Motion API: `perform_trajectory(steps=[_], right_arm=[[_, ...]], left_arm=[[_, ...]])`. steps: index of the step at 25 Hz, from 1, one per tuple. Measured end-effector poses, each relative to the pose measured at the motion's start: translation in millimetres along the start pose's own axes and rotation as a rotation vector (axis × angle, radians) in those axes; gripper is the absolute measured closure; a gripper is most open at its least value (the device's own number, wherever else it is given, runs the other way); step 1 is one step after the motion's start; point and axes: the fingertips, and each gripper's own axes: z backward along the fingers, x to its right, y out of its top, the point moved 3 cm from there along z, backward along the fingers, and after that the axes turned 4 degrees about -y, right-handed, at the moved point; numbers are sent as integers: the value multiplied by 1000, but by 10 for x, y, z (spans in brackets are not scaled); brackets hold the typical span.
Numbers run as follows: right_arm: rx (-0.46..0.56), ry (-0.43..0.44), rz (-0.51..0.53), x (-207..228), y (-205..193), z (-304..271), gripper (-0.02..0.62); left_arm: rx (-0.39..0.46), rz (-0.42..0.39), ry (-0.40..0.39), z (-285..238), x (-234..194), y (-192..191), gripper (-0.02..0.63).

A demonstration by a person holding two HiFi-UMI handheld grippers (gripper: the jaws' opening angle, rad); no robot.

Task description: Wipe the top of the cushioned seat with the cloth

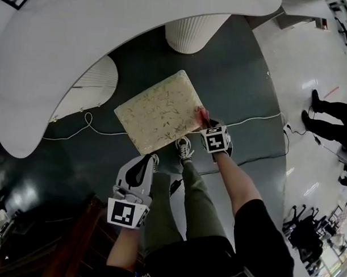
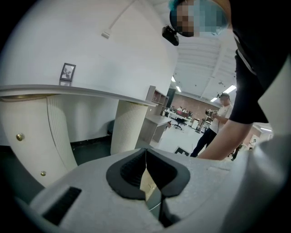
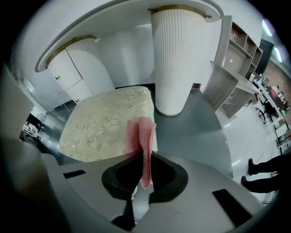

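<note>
Right now the cushioned seat (image 1: 160,111) (image 3: 107,120) stands on the dark floor (image 1: 243,81), turned like a diamond in the head view, with 1 corner pointing toward the person's shoe (image 1: 184,148). Its top is bare apart from the right-hand edge, where the pink cloth (image 1: 203,115) (image 3: 144,145) hangs over the rim. A ribbed white column (image 1: 194,31) stands beyond the far corner, apart from the seat, with a strip of floor between them. A ribbed cabinet (image 1: 93,84) sits near the left corner under the white curved bench (image 1: 109,36). To the right of the seat the floor lies open out to the pale tiles. A thin white cable (image 1: 94,129) crosses the floor and passes close to the seat's near side.

The right tool (image 1: 207,124) (image 3: 144,178) is at that right-hand edge, its 2 jaws clenched on the cloth. The fabric stands up folded between them and its free end touches the seat's rim.

The left tool (image 1: 145,164) (image 2: 146,182) hangs back beside the person's leg, near the seat's nearest corner but not touching it. Its jaws are pressed together at the tips and grasp nothing.
</note>
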Motion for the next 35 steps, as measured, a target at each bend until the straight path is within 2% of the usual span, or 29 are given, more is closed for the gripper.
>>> perform_trajectory(steps=[5, 8, 11, 15, 21, 25, 35], right_arm=[[-65, -78, -55, 436, -46, -20, 568], [-57, -82, -85, 493, -30, 3, 568], [-32, -69, -168, 472, 12, 152, 568], [70, -32, -214, 268, 204, 510, 568], [251, 25, -271, -106, 581, 1205, 568], [363, 54, -274, -310, 836, 1735, 568], [542, 70, -331, -685, 1070, 2943, 568]], left_arm=[[-8, -14, -18, -177, 52, 105, 588], [-11, -22, -27, -250, 37, 125, 588], [-9, -31, -41, -286, 49, 199, 588], [-18, -49, -61, -256, 82, 356, 588], [25, -122, -86, -127, 31, 728, 588], [49, -159, -90, 26, 1, 974, 588], [125, -244, -167, 460, 175, 1462, 588]])
